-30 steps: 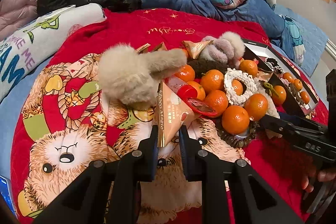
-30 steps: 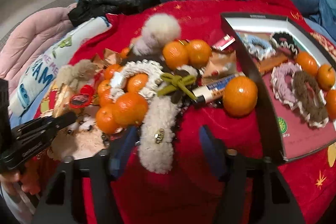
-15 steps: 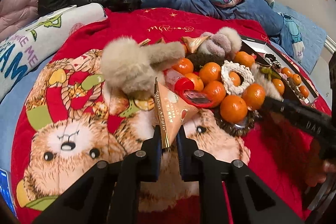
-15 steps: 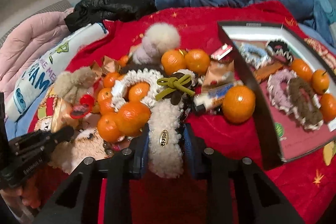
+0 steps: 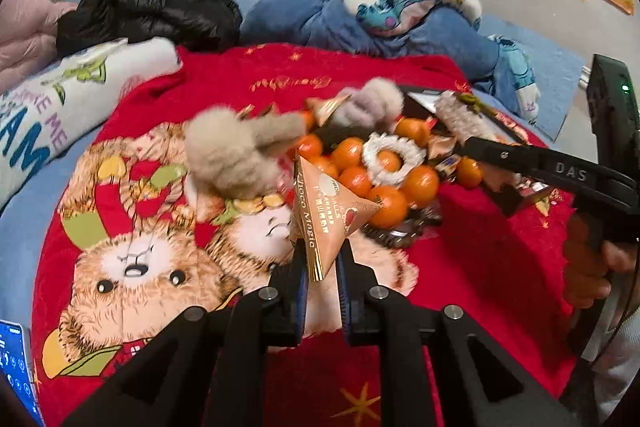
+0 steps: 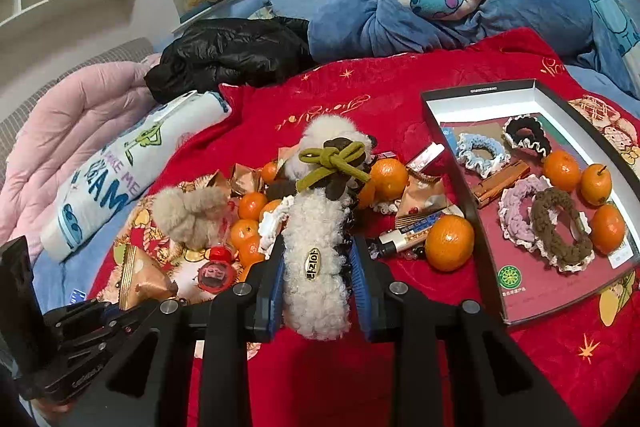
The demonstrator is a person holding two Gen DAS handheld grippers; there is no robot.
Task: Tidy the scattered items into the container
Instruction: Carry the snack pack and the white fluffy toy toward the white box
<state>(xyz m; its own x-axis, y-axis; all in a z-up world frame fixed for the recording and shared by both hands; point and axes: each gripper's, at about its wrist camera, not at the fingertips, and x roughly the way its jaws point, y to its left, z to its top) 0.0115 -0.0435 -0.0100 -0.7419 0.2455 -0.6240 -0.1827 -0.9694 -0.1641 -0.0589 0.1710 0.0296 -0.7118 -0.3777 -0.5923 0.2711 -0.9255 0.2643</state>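
On the red bear-print blanket (image 6: 360, 99), centre of the bed, scattered pile at about 10 o'clock from the container.

- Left gripper (image 5: 322, 267): jaws pressed together on the bottom edge of a pyramid snack packet (image 5: 324, 211), tan with gold seam. Packet sits above the blanket, apex toward the pile.
- Right gripper (image 6: 318, 269): blue pads pinching a long cream fleece hair clip (image 6: 316, 251) by its near end. Far end of the clip, with an olive knotted bow (image 6: 334, 161), points to 12 o'clock over the pile.
- Container: shallow black-walled box (image 6: 484, 91), red floor, at 2 o'clock in the right wrist view. Already inside: scrunchies in blue, black, pink and brown, several mandarins, a brown bar.
- Near wall of the box runs from 12 to 5 o'clock between the pile and the box floor.
- Just beside that wall, outside: one mandarin (image 6: 448, 241), a tube (image 6: 404, 237) and a foil packet.
- Pile itself: mandarins, a white crochet scrunchie (image 5: 394, 159), two beige fluffy pompom pieces (image 5: 240, 155), a red-capped small item (image 6: 216, 271), dark beads under the fruit.
- Right-hand tool crosses the left wrist view at 3 o'clock, over the box edge, a hand (image 5: 592, 263) on its grip.
- Open room: bare blanket at 6 o'clock in front of both grippers, and at 5 o'clock below the box corner.
- Edges: white printed pillow (image 6: 132, 171) and pink quilt at 9 o'clock, black jacket (image 6: 232, 55) at 11, blue bedding at 12 to 1. Phone corner at 7 o'clock in the left wrist view.
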